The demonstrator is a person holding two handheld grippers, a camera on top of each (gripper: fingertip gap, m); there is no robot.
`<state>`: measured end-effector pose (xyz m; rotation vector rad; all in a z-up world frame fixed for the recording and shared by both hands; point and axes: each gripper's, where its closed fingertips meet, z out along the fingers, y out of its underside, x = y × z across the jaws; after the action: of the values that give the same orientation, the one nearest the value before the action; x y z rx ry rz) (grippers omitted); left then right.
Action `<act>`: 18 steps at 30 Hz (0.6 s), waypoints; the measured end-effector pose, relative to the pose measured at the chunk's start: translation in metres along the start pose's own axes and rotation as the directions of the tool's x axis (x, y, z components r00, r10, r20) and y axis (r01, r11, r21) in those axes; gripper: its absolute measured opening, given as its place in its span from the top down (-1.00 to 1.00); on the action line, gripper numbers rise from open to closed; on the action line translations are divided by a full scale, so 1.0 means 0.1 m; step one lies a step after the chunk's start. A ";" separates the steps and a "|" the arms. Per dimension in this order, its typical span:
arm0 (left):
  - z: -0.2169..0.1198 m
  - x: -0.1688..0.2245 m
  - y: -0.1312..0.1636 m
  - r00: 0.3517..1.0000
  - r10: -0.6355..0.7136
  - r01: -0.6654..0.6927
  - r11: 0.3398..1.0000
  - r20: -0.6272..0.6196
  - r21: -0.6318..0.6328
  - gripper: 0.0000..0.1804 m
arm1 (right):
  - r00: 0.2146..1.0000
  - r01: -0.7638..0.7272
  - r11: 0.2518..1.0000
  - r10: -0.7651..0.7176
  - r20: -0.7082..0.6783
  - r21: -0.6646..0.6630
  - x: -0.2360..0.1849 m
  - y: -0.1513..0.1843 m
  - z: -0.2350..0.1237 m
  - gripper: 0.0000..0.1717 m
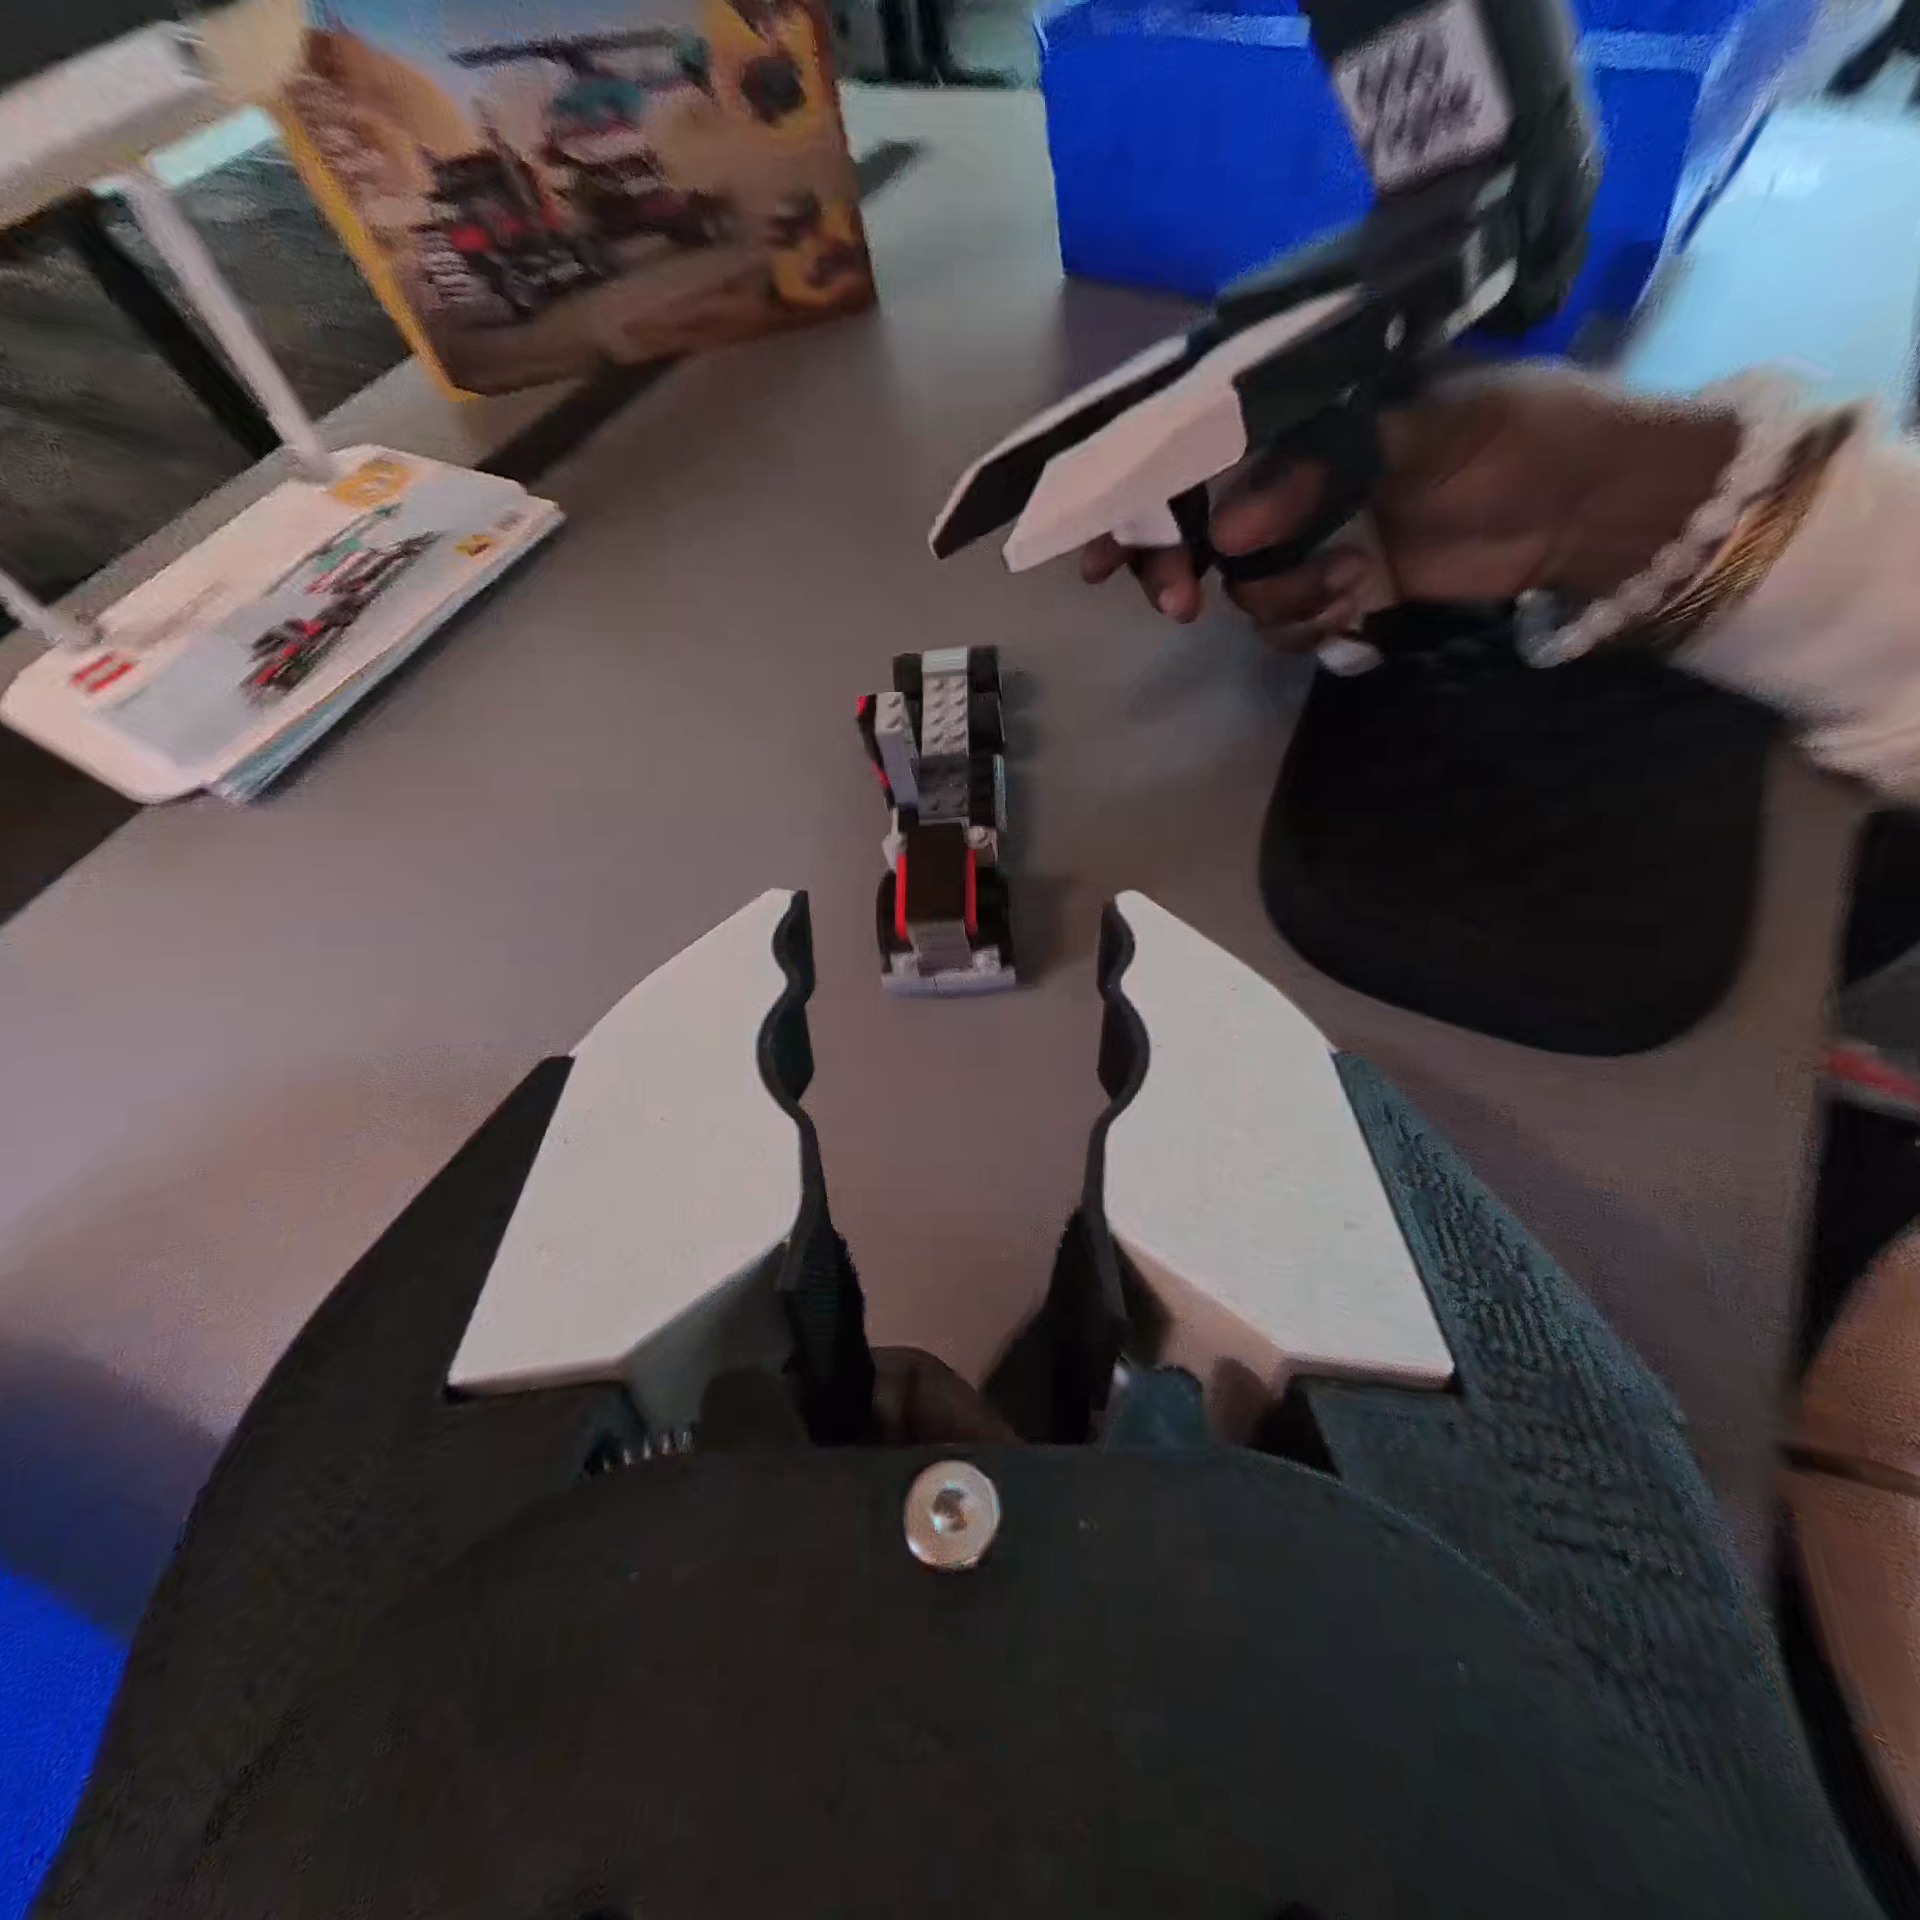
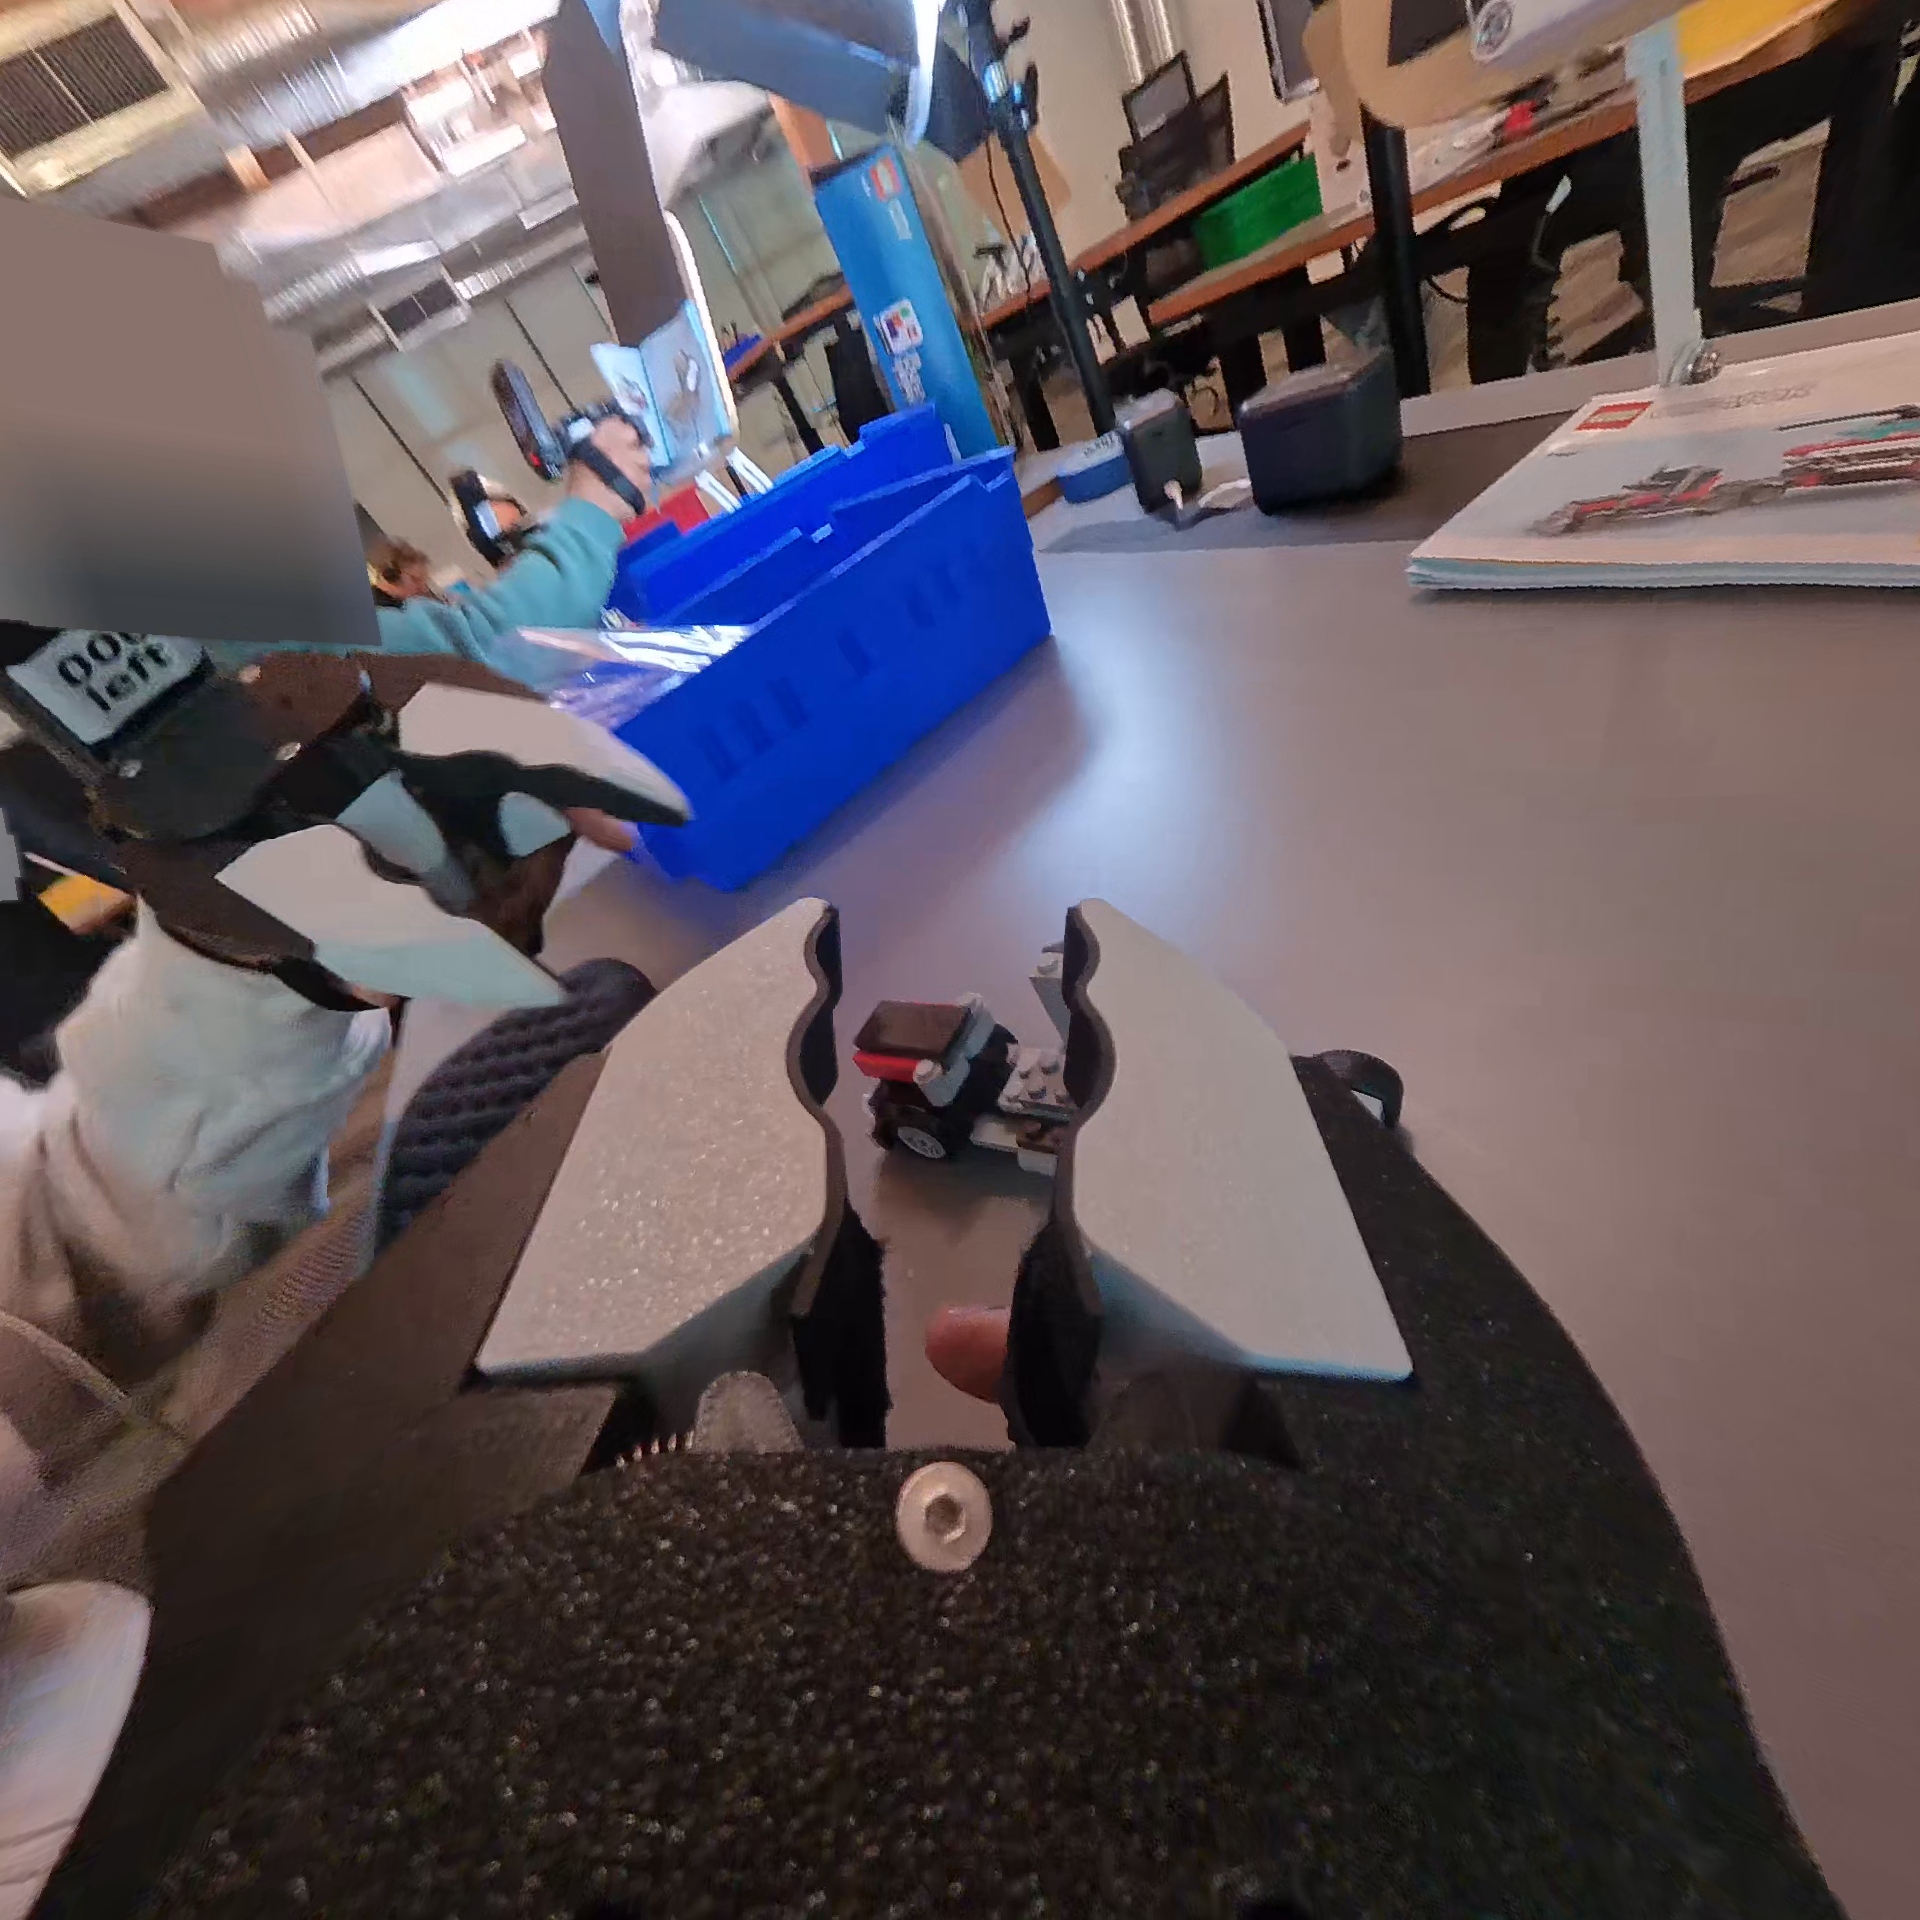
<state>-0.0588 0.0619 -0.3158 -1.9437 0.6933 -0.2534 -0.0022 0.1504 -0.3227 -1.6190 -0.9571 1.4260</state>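
The left tool (image 1: 951,914), low in the centre of its own view, is spread wide and holds nothing; a small brick truck (image 1: 945,831) stands on the grey tabletop (image 1: 623,883) just ahead of its tips, apart from both pads. The right tool (image 2: 951,925) is also spread and empty: in its own view the truck (image 2: 961,1075) appears between its fingers but lies further off on the tabletop, and in the left view this tool (image 1: 971,540) hangs in the air at the upper right, well above the truck. As I judge it, the truck is partly built, with bare studs on its rear part, and no tool is working on it at this moment; how much remains I cannot tell. A black mat (image 1: 1507,862) lies at the right of the truck. Further out, an instruction booklet (image 1: 270,634) lies at the left of the left view, a picture box (image 1: 582,187) stands at the upper left and a blue bin (image 1: 1195,156) at the top. The booklet and the box carry a small red logo and printed pictures of a vehicle; the tools carry small labels with writing.
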 end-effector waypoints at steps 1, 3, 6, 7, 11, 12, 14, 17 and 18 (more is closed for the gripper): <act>0.20 0.00 0.01 0.999 0.050 -0.050 0.998 -0.006 -0.037 0.39 | 0.999 0.022 0.999 -0.023 -0.023 -0.028 0.02 0.03 0.01 0.55; 0.59 -0.02 0.08 0.991 0.127 -0.130 0.985 -0.032 -0.116 0.34 | 0.994 0.075 0.993 -0.082 -0.079 -0.086 0.07 0.09 0.03 0.58; 1.01 -0.11 0.29 0.986 0.157 -0.165 0.955 -0.054 -0.245 0.33 | 0.971 0.145 0.974 -0.174 -0.163 -0.177 0.15 0.18 0.07 0.59; 1.08 -0.11 0.35 0.988 0.138 -0.150 0.951 -0.062 -0.271 0.34 | 0.960 0.170 0.961 -0.211 -0.185 -0.216 0.18 0.21 0.09 0.57; 1.12 -0.03 0.44 0.992 0.078 -0.103 0.956 -0.099 -0.274 0.54 | 0.897 0.248 0.894 -0.357 -0.261 -0.373 0.33 0.34 0.23 0.47; 1.12 -0.03 0.44 0.993 0.072 -0.095 0.959 -0.094 -0.267 0.54 | 0.897 0.244 0.887 -0.360 -0.256 -0.392 0.32 0.37 0.29 0.51; 1.12 -0.03 0.44 0.994 0.060 -0.081 0.963 -0.087 -0.256 0.56 | 0.905 0.228 0.873 -0.353 -0.238 -0.431 0.29 0.46 0.39 0.58; 1.11 -0.03 0.44 0.995 0.044 -0.065 0.965 -0.087 -0.255 0.57 | 0.873 0.254 0.824 -0.421 -0.248 -0.506 0.37 0.54 0.42 0.78; 1.11 -0.03 0.44 0.996 0.030 -0.050 0.968 -0.085 -0.246 0.59 | 0.871 0.254 0.825 -0.422 -0.251 -0.505 0.37 0.53 0.42 0.78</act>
<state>-0.0259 0.1336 -0.4051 -2.1637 0.8503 -0.2303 -0.0377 0.1633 -0.3897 -1.8346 -1.3537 0.6498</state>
